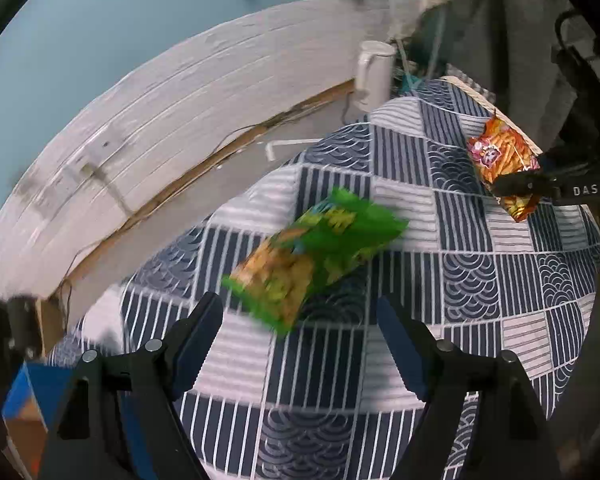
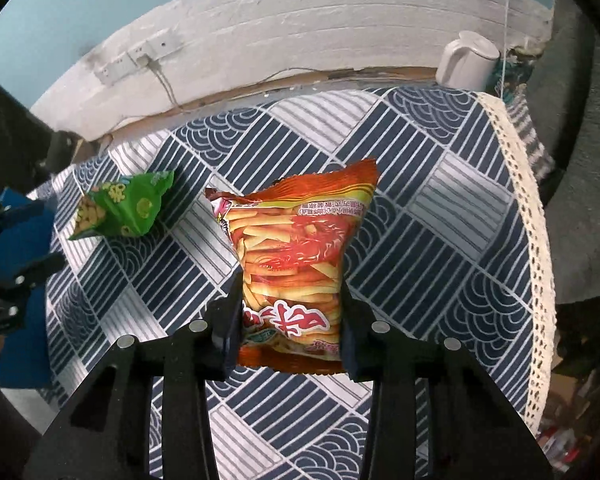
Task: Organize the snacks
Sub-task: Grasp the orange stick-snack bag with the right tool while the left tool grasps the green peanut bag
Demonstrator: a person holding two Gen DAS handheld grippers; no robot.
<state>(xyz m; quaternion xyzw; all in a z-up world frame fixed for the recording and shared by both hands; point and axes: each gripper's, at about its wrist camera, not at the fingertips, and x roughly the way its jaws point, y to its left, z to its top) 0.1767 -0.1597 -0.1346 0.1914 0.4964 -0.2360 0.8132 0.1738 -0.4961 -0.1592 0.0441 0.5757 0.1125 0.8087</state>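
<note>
An orange-red snack bag printed with fries is pinched at its lower end, my right gripper shut on it just above the tablecloth. In the left wrist view the same orange-red bag hangs at the far right edge of the table in the right gripper. A green snack bag lies blurred on the cloth, just ahead of my left gripper, which is open and holds nothing. The green bag also shows left of the orange one, with the left gripper at the frame's left edge.
A blue-and-white patterned tablecloth with a lace hem covers the table. A white jug stands at the back by the white brick wall. A blue box sits at the table's left edge.
</note>
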